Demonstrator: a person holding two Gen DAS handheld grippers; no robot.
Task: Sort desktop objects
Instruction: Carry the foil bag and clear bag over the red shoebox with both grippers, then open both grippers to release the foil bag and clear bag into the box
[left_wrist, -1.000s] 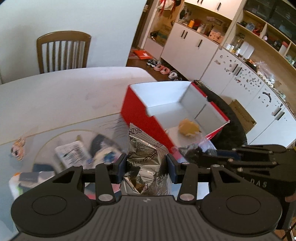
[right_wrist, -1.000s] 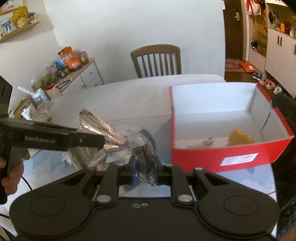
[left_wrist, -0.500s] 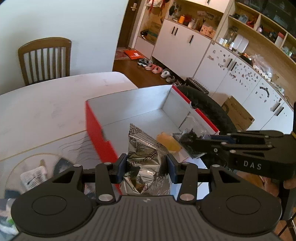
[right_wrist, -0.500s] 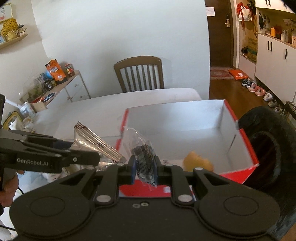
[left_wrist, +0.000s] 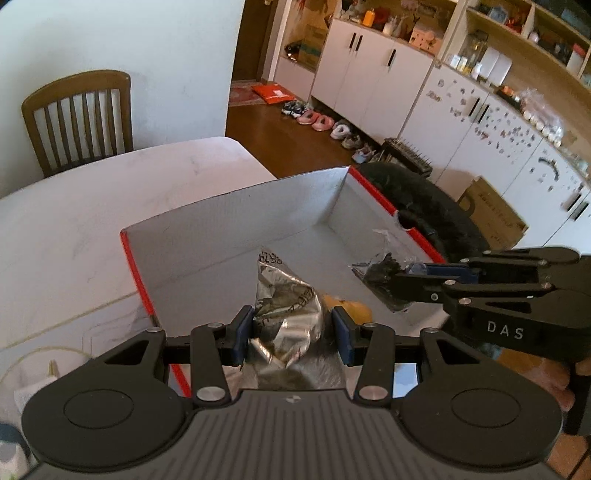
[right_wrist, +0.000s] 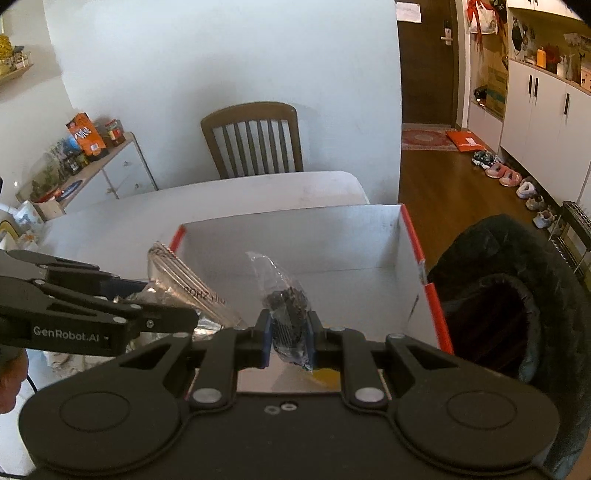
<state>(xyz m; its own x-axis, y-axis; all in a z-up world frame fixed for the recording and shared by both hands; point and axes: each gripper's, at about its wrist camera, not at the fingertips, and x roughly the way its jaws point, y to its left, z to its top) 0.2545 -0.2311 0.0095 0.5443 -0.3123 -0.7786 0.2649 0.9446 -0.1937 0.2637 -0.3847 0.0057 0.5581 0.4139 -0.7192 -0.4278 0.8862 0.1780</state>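
Above the red cardboard box with white interior (left_wrist: 236, 236), left wrist view: the left gripper (left_wrist: 291, 328) clamps a crumpled silver foil snack wrapper (left_wrist: 288, 306) between its blue pads, poised over the box floor. A yellow-orange lump (left_wrist: 354, 310) already lies inside. To the right, the right gripper (left_wrist: 399, 284) carries a clear plastic packet of dark contents (left_wrist: 380, 271) over the same box.

In the right wrist view, the right gripper (right_wrist: 288, 339) is closed narrowly on the clear packet (right_wrist: 286, 306), above the box (right_wrist: 410, 236); the left gripper (right_wrist: 184, 317) holds the foil wrapper (right_wrist: 188, 284) at the box's near-left corner.

Progress, as judged: one item is deposited, two wait for release, and clutter remains on the white table (left_wrist: 74, 221) at lower left.
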